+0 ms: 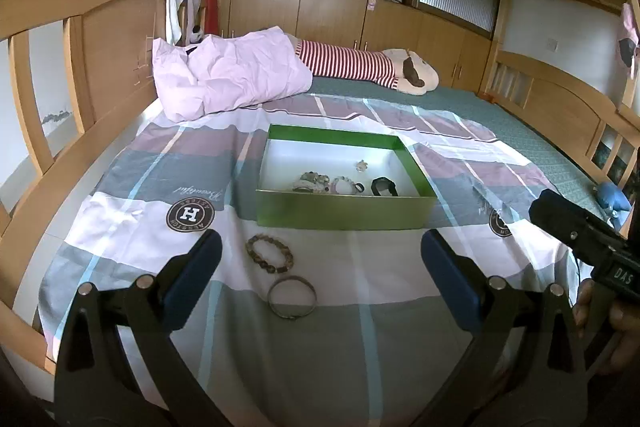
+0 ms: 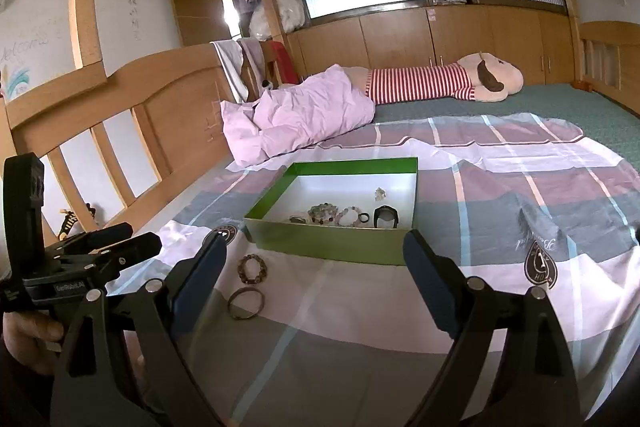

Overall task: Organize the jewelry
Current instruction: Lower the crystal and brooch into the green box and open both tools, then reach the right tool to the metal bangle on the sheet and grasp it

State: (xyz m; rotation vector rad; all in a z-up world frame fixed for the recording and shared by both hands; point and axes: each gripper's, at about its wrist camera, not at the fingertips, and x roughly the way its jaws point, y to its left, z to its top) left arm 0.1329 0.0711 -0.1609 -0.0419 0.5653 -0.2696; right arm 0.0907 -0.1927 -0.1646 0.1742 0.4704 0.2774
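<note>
Left wrist view: the right gripper (image 1: 560, 215) is seen only as a black body at the right edge. Right wrist view: the left gripper (image 2: 132, 241) appears at the lower left, with wall writing (image 2: 28, 47) seen only here. Both pairs of jaws are spread wide and hold nothing. Two pieces lie loose on the bedsheet (image 1: 360, 267) at lower centre: one beaded bracelet (image 1: 269, 253) and one metal bangle (image 1: 292, 297). Several further pieces lie inside one green box (image 1: 344, 213) just beyond them.

Bracelet (image 1: 269, 253) and bangle (image 1: 292, 297) before box (image 1: 344, 213)
</note>
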